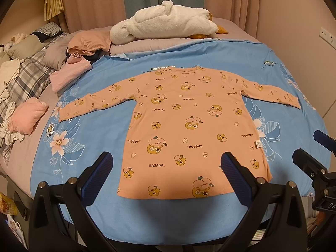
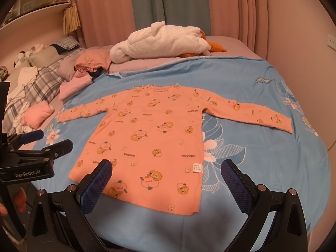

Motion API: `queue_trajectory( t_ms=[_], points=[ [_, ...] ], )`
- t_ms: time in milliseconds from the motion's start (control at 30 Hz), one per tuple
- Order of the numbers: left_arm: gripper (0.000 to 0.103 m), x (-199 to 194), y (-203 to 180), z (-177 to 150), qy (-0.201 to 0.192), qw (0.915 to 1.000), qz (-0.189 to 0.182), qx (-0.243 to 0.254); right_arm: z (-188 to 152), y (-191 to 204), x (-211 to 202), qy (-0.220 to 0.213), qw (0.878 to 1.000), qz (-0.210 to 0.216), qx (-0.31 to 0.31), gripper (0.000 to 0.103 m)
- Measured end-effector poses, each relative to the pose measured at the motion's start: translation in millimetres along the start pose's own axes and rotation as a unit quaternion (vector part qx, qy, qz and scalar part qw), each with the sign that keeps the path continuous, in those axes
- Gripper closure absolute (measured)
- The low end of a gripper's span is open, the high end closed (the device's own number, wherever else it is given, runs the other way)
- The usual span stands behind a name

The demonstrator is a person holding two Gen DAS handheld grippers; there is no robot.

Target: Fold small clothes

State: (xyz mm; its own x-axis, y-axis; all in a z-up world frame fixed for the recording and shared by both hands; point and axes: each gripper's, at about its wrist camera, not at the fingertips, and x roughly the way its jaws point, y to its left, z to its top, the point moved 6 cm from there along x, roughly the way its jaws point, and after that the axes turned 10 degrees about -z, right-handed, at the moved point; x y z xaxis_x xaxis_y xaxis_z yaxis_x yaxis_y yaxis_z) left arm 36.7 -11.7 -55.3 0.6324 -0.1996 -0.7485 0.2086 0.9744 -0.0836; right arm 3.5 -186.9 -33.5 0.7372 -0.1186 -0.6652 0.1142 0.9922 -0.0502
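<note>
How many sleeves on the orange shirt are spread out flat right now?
2: the shirt lies flat on the blue sheet, one sleeve stretched left, the other sleeve right.

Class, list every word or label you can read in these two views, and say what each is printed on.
"GAGAGA": repeated on the shirt.
"GenRobot.AI": on the left tongs.
White tag on the shirt: too small to read.
Script on the sheet: upside down, illegible.

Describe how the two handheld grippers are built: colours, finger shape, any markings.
Both grippers, left gripper and right gripper, share one build: matte black angular frames with silver round bolt heads, and two long fingers lined with dark blue textured pads. The left gripper's body, seen from the right wrist view, carries white "GenRobot.AI" lettering. No cables or sleeves show.
</note>
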Motion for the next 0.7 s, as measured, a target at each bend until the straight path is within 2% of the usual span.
queue_trajectory(
  t_ms=[700],
  points=[
    [0.000,2.2,-1.2,-2.1,0.002,1.0000,-0.001,0.000,0.0,-0.4,1.3,0.001,1.000,0.000,0.000,0.001]
  ],
)
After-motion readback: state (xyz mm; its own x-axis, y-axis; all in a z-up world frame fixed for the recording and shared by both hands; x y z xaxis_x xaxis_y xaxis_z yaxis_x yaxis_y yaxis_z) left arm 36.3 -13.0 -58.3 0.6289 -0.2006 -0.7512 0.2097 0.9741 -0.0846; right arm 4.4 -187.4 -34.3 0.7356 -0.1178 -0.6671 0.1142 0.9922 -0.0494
